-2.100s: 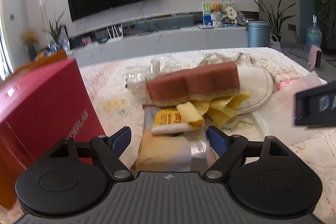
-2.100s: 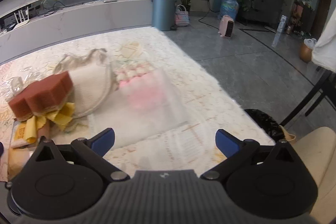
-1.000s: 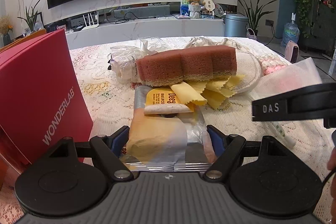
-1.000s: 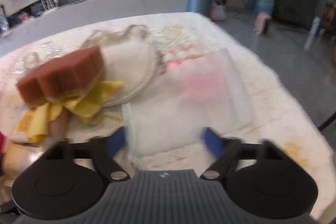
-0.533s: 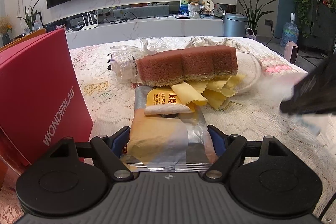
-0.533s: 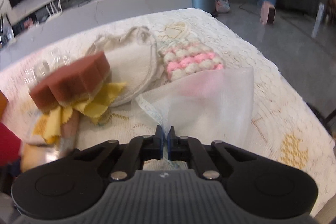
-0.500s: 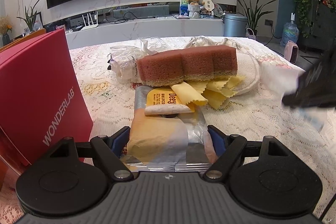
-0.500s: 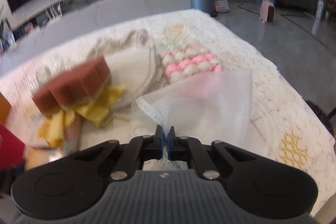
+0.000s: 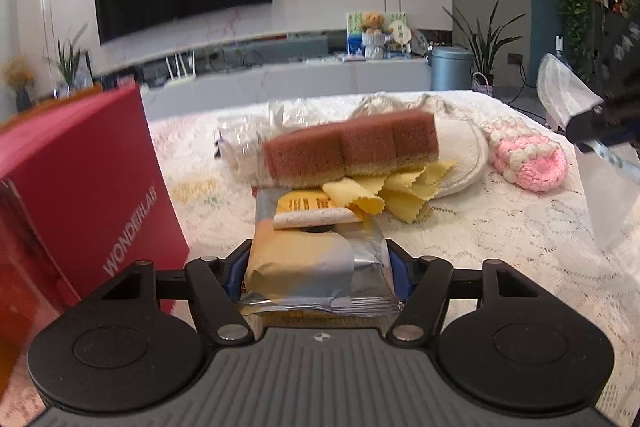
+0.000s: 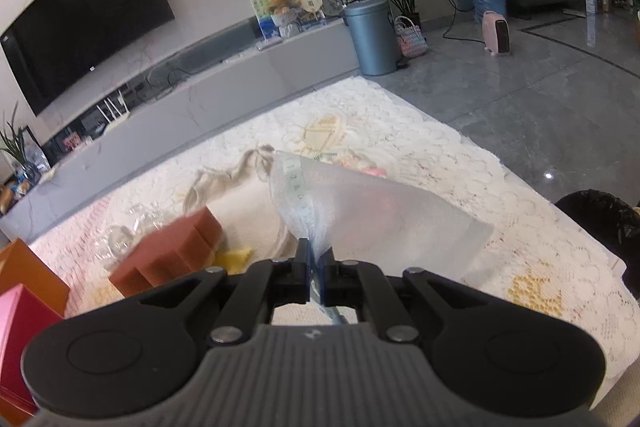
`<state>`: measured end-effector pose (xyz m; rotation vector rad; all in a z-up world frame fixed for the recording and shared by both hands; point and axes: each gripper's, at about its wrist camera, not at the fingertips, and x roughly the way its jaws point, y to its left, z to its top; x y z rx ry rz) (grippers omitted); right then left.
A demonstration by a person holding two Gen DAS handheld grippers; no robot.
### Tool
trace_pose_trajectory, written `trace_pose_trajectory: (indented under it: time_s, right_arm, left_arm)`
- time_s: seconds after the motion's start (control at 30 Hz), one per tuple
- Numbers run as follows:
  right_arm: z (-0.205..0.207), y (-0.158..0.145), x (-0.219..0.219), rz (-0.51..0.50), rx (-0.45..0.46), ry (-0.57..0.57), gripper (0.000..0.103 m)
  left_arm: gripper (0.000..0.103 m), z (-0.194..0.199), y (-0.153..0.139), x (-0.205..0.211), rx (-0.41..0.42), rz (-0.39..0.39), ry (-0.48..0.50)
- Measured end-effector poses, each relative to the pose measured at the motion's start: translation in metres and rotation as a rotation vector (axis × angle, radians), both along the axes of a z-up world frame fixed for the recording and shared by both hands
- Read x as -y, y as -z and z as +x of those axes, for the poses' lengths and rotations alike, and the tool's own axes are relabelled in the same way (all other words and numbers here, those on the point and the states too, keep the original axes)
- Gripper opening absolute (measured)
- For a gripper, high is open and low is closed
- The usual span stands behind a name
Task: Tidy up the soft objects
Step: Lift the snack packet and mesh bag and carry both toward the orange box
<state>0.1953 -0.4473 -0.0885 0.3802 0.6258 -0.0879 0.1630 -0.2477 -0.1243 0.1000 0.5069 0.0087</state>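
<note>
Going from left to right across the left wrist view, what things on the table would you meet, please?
Red box → clear plastic wrap → brown sponge → white round pad → pink crocheted pouch → mesh bag hanging from the right gripper.

The translucent white mesh bag (image 10: 384, 223) hides most of the pink-and-white crocheted pouch (image 10: 374, 171); the brown-topped rectangular sponge (image 9: 350, 153) is motion-blurred; the picture's left edge cuts the red cardboard box (image 9: 80, 195).
</note>
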Motion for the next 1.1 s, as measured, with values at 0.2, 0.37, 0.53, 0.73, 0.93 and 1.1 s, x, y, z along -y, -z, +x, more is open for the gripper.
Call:
trace_pose_trajectory:
  time_s: [0.2,0.37,0.53,0.73,0.93,1.1]
  right_arm:
    - [-0.002,-0.001,0.006,0.025,0.011,0.011,0.002]
    - [-0.001,-0.003,0.007,0.031,0.018,0.016,0.002]
    - [-0.007,-0.010,0.002,0.020,0.036,0.007,0.002]
    - [-0.013,-0.010,0.001,0.017,0.029,0.002,0.002]
    - [-0.007,-0.005,0.000,0.014,0.010,0.000,0.002]
    - [-0.002,-0.002,-0.005,-0.002,-0.004,-0.025,0.002]
  left_arm:
    - [0.065,-0.018,-0.016,-0.004,0.056,0.000,-0.006]
    - [0.052,-0.029,-0.025,-0.009,0.042,-0.032,0.024]
    - [0.052,-0.031,-0.017,-0.003,0.017,0.031,0.033]
    - [0.070,-0.036,-0.001,-0.002,-0.020,0.070,0.015]
    - [0.080,-0.019,0.002,-0.002,0.005,0.053,-0.003]
    - [0.062,-0.007,0.007,-0.020,-0.064,-0.076,-0.009]
